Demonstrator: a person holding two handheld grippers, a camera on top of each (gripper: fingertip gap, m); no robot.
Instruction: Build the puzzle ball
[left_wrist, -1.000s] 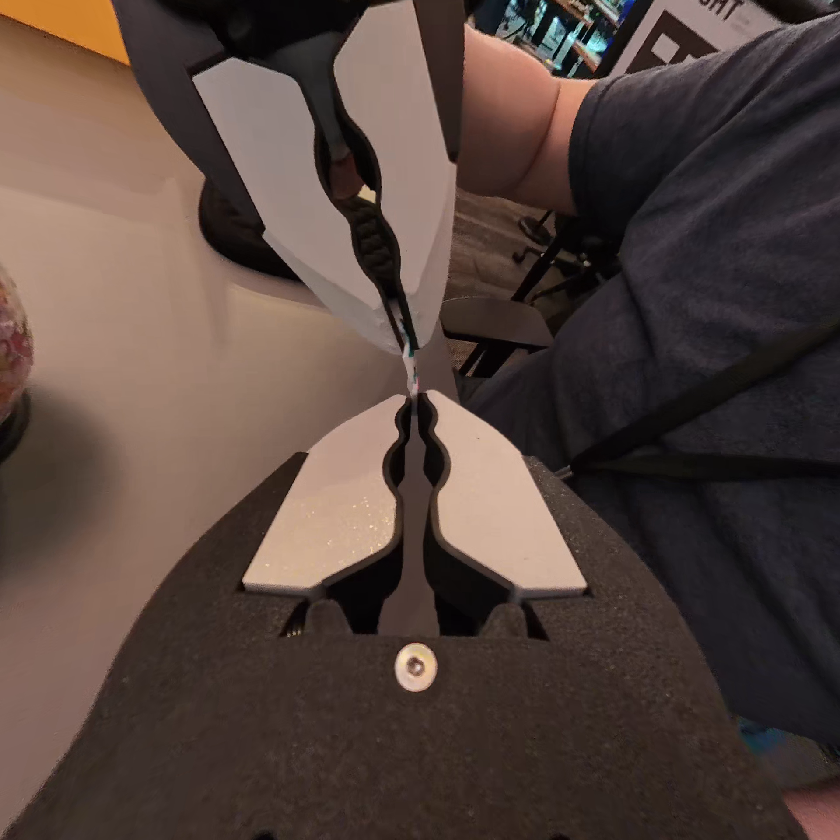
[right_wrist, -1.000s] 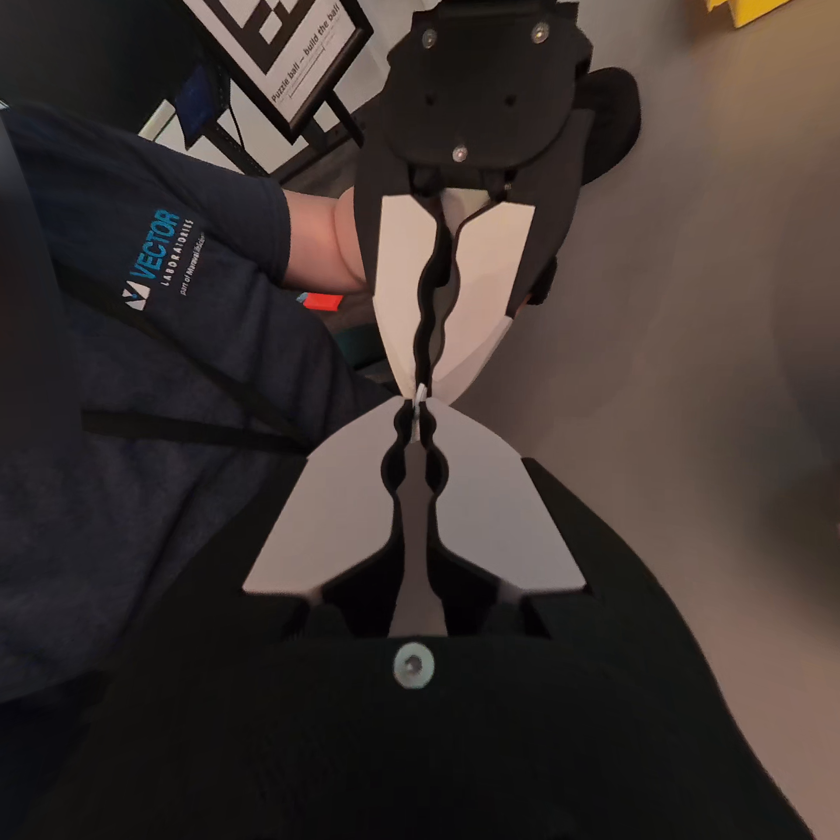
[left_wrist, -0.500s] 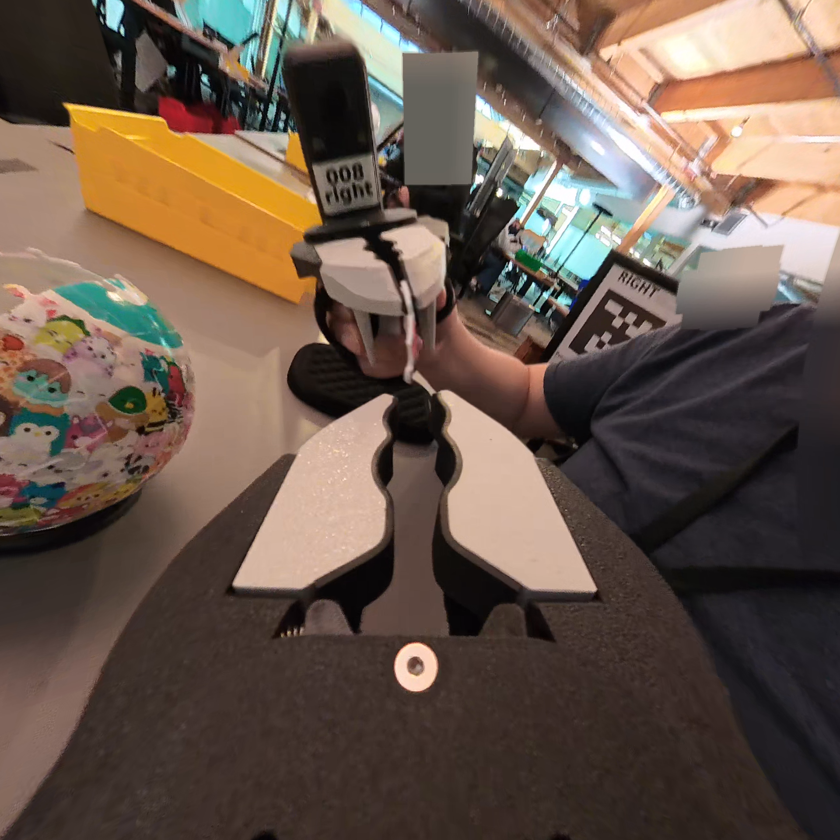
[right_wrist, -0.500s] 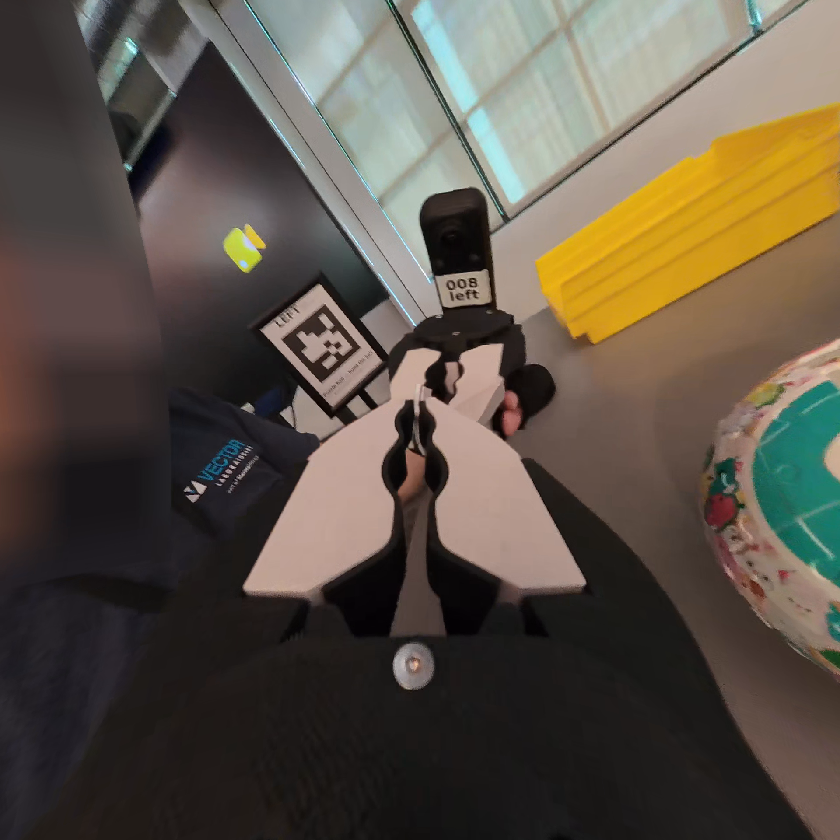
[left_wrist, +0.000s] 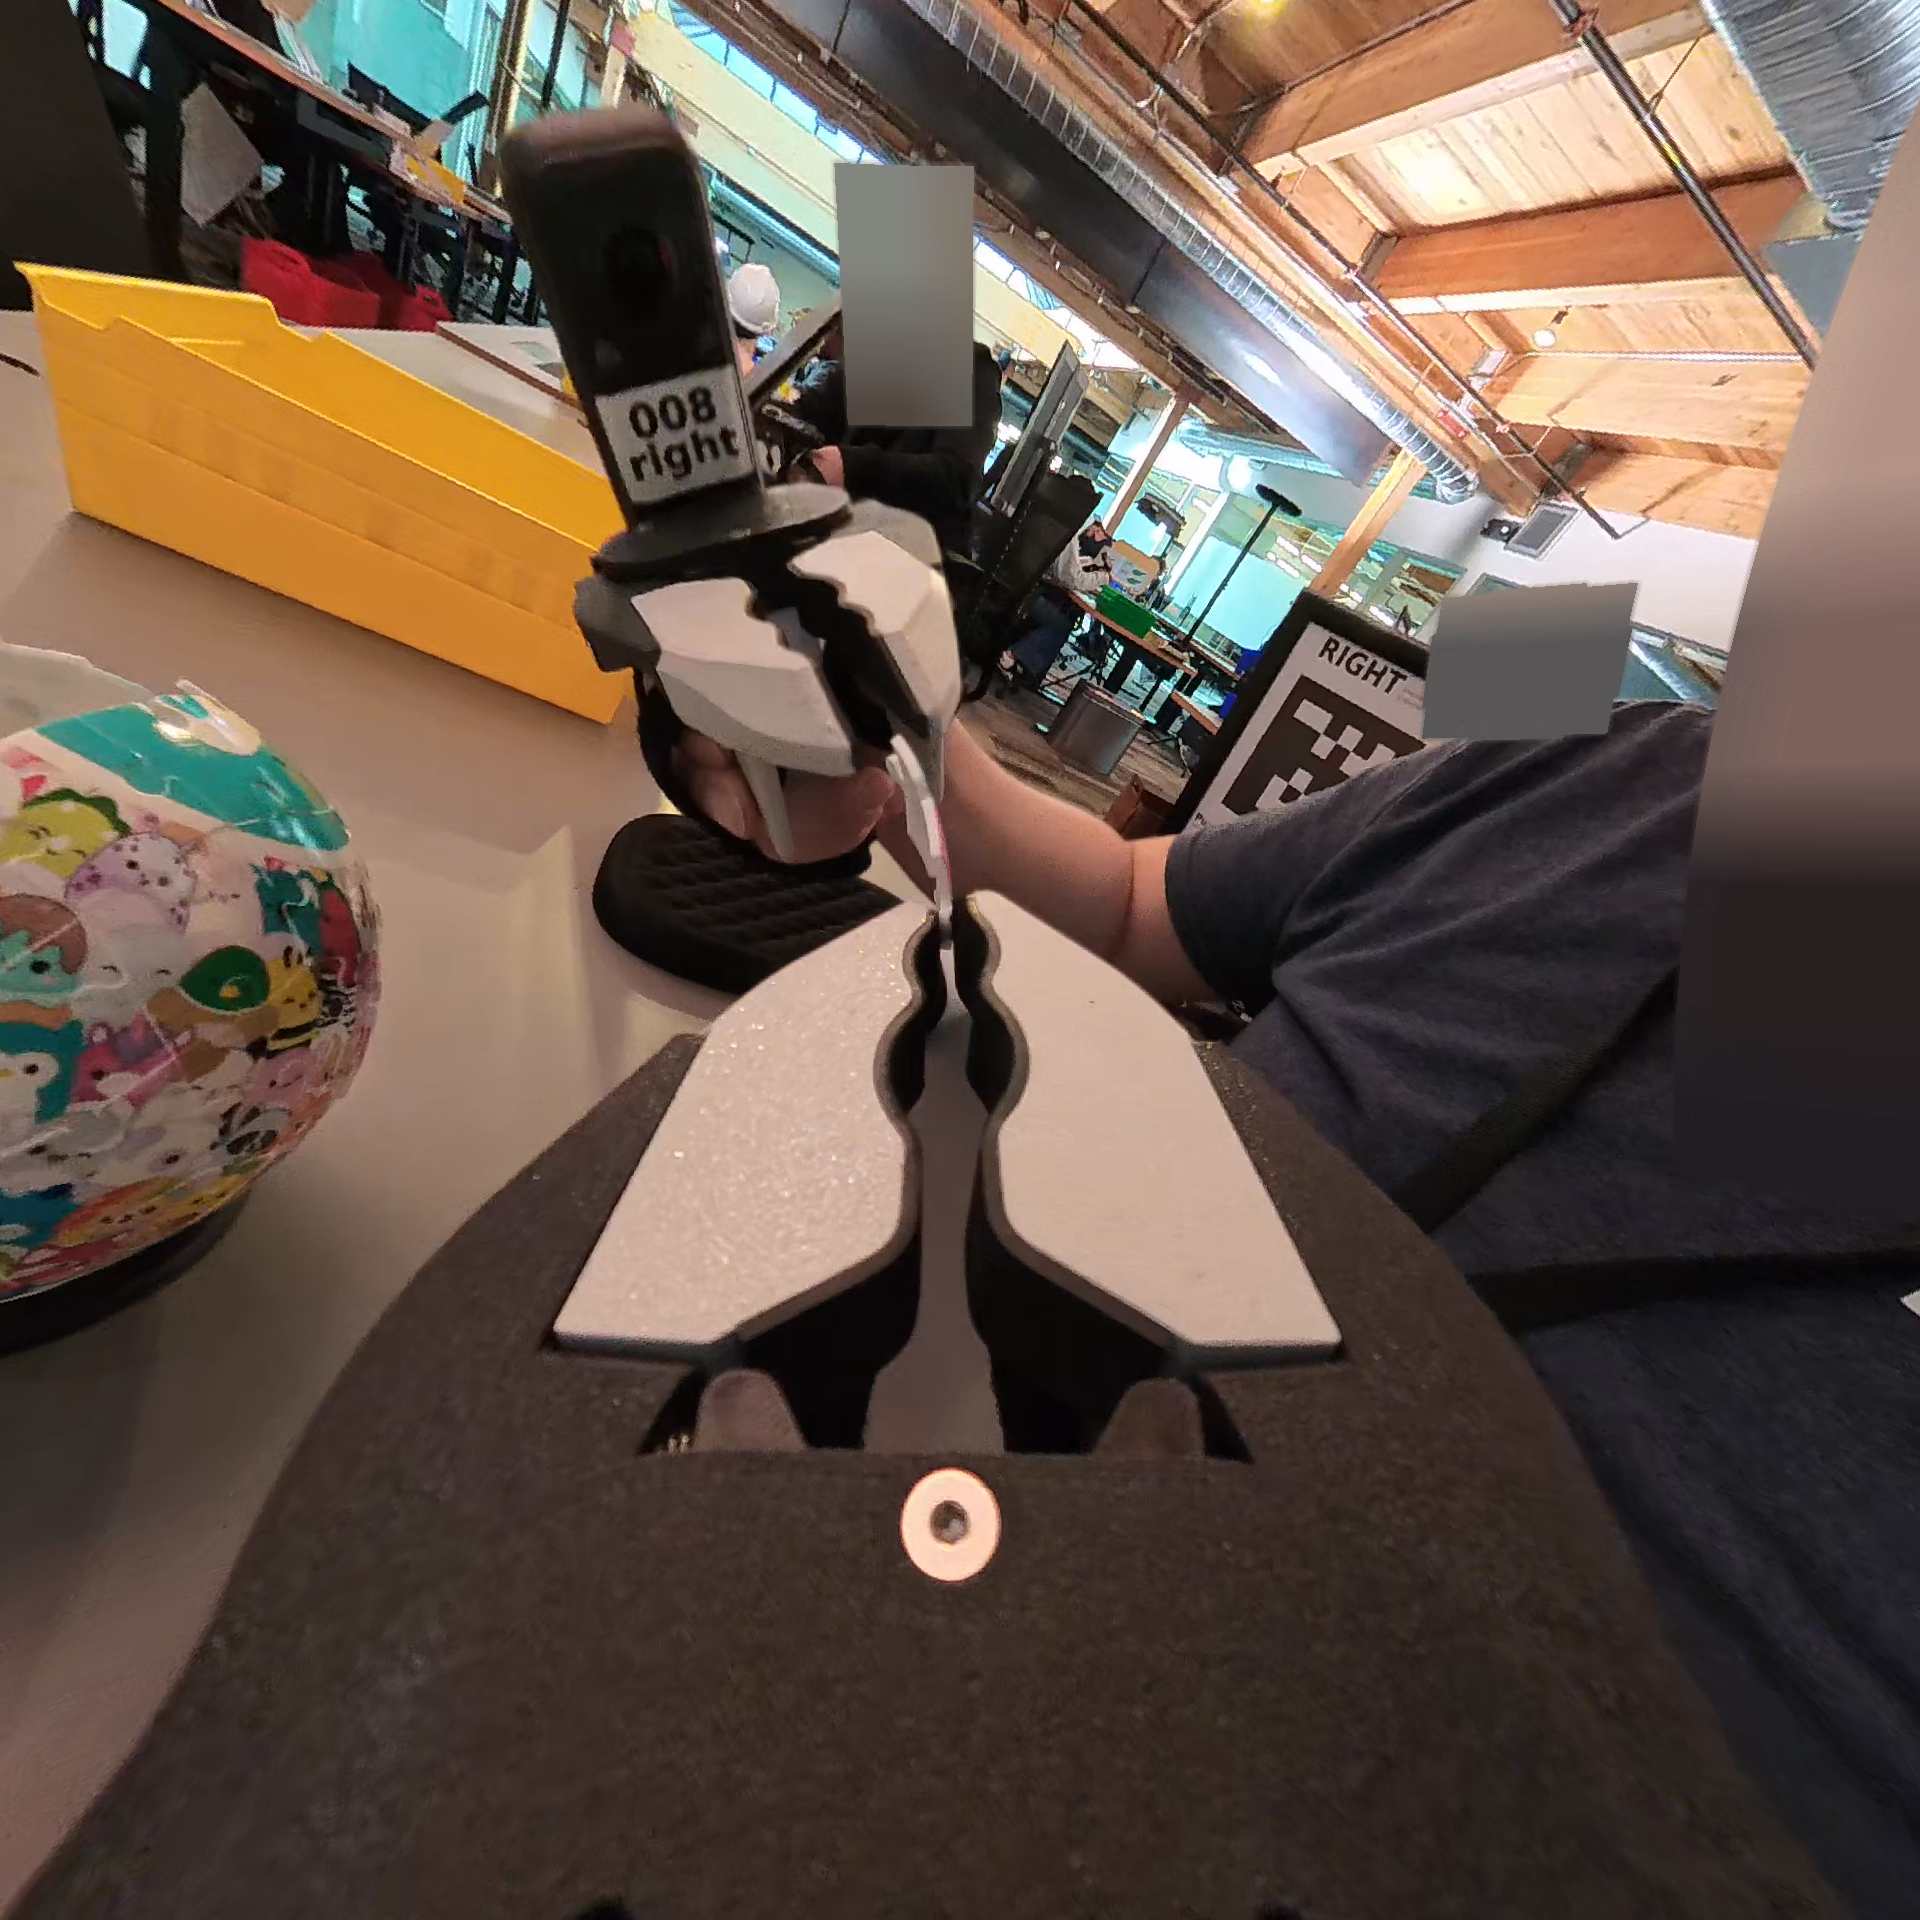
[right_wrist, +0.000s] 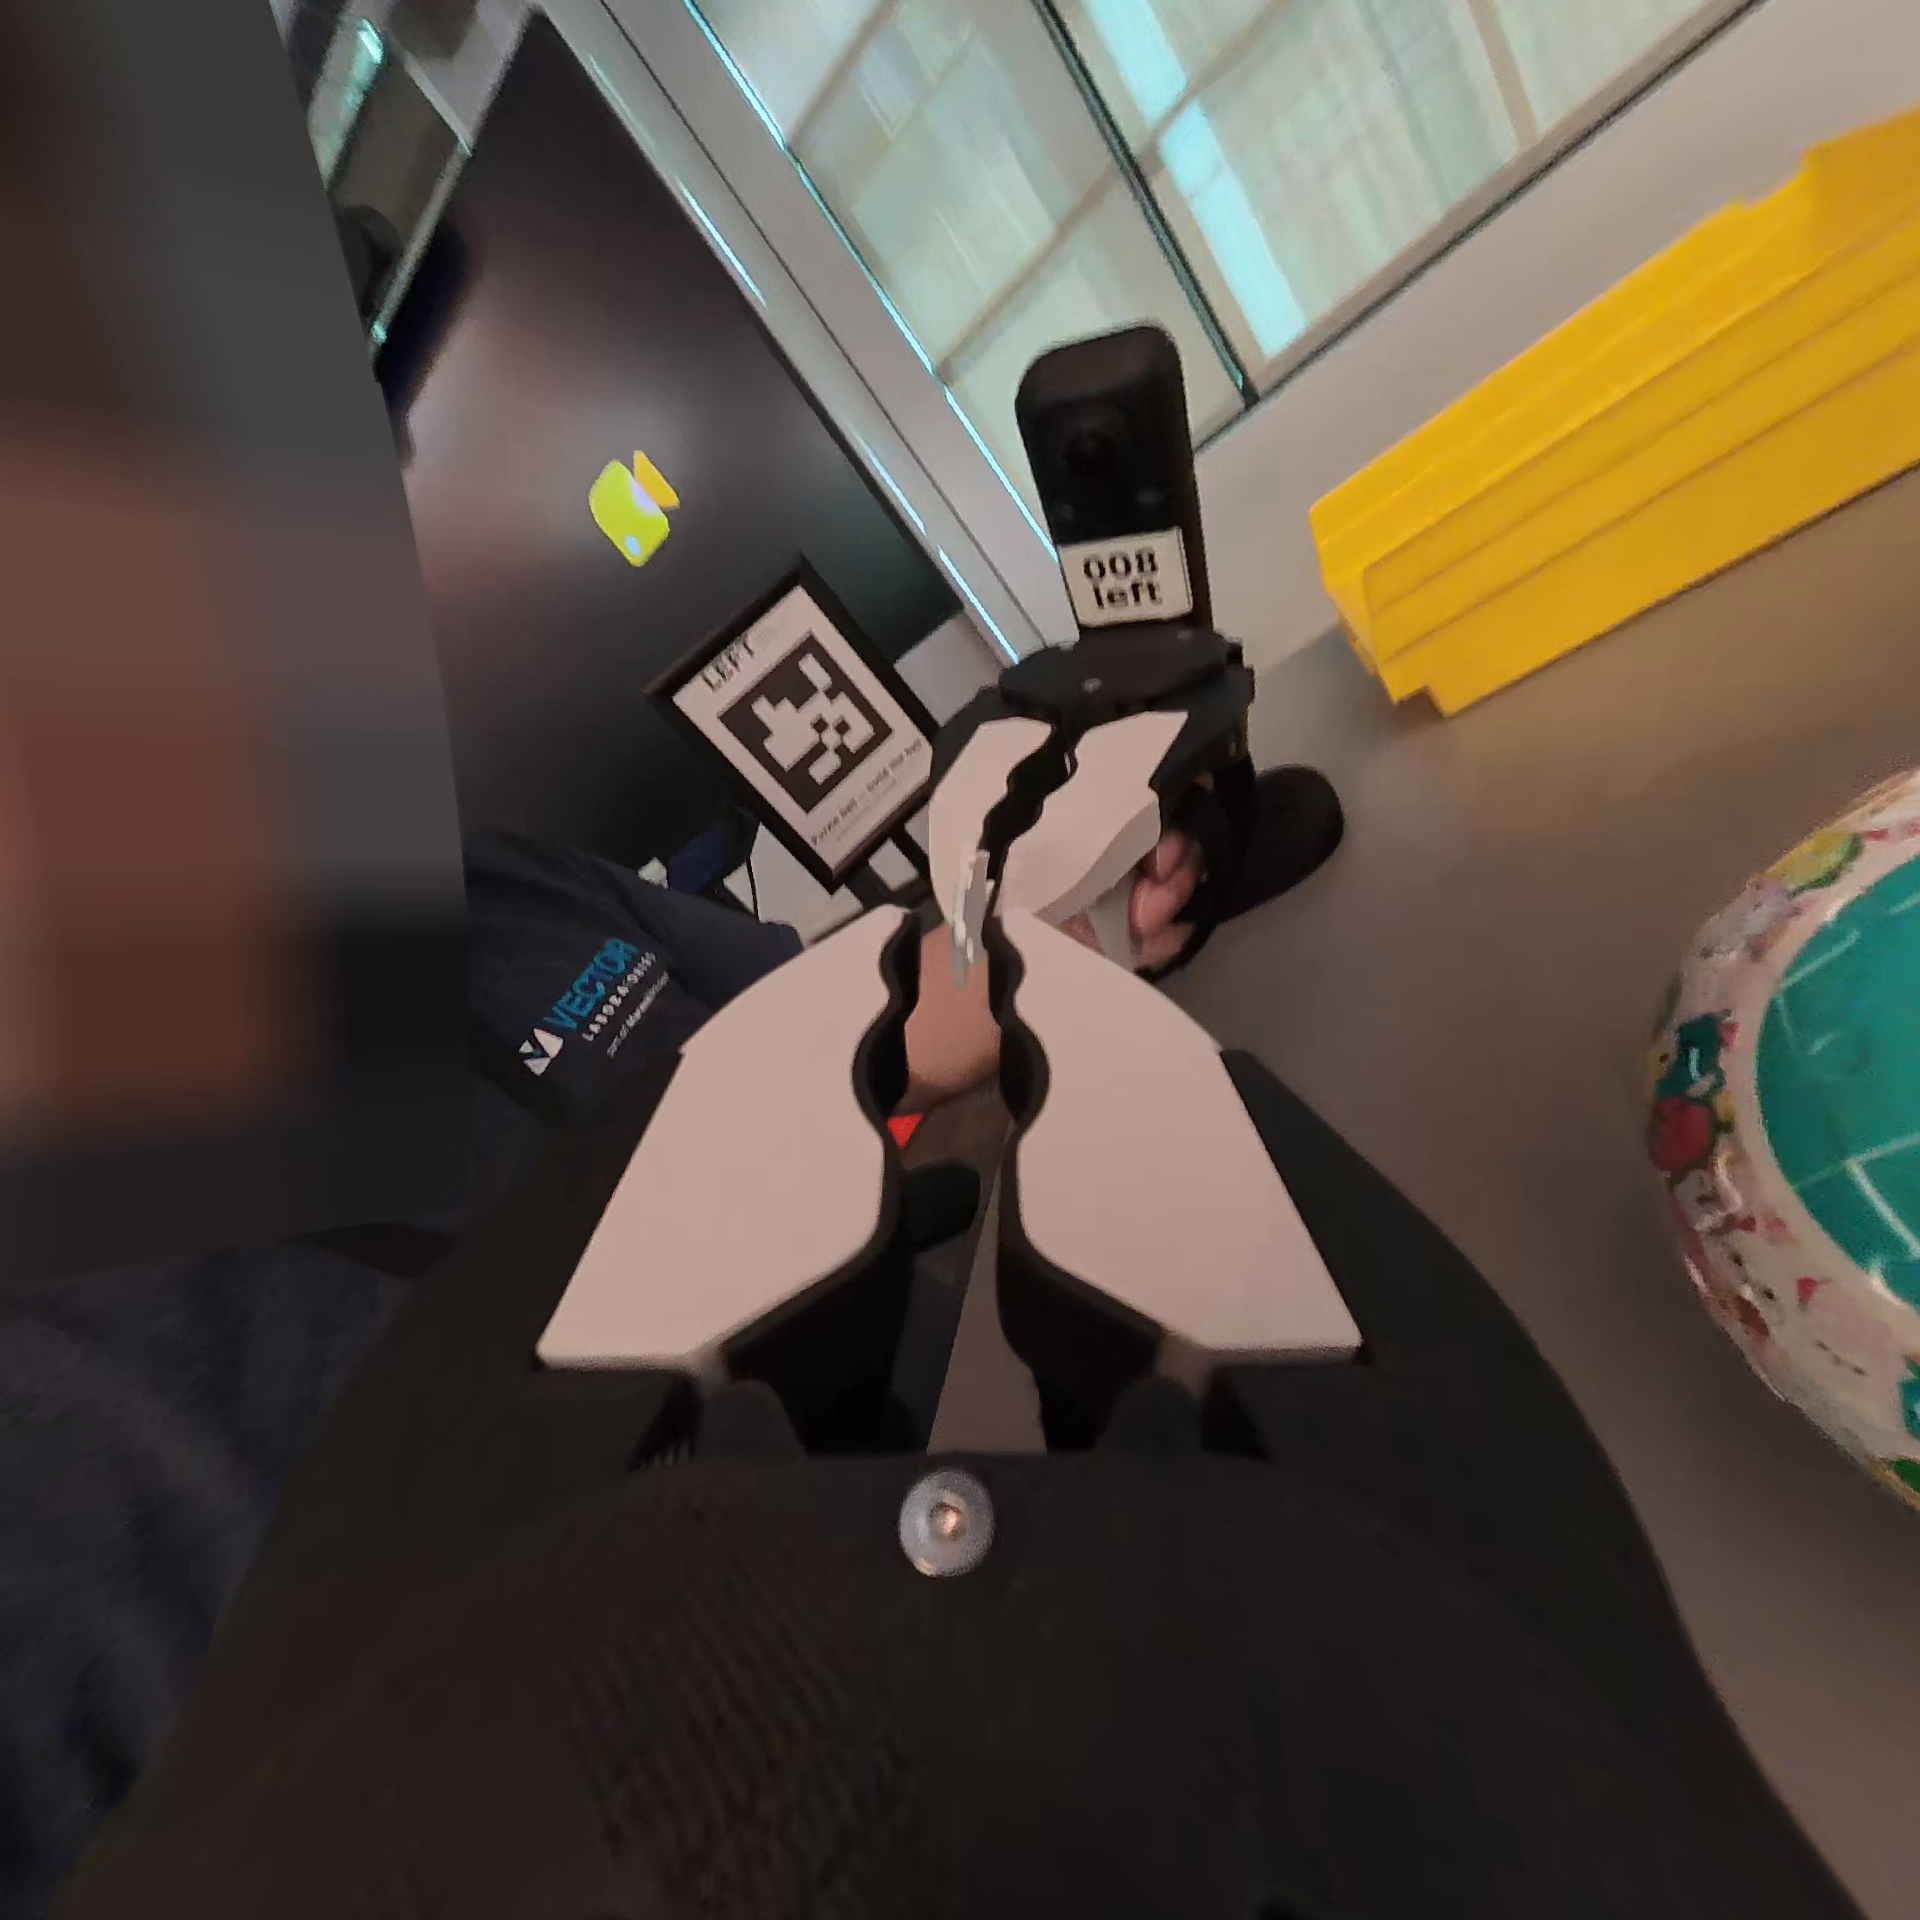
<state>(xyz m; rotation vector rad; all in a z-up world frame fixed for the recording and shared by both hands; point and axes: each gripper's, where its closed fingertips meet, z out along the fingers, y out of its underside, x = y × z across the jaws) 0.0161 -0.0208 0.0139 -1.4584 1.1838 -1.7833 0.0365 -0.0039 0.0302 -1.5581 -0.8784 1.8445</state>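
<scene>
Both tools have swung up off the table, and now the left gripper (left_wrist: 951, 920) has pinched the lower tip of the puzzle piece (left_wrist: 928, 821), while the right gripper (right_wrist: 961, 925) has spread and let it go: a handover, I'd say, to re-grip before fitting. The puzzle ball (left_wrist: 156, 977) sits on the table (left_wrist: 436, 769) at nine o'clock of the left gripper, well apart.
</scene>
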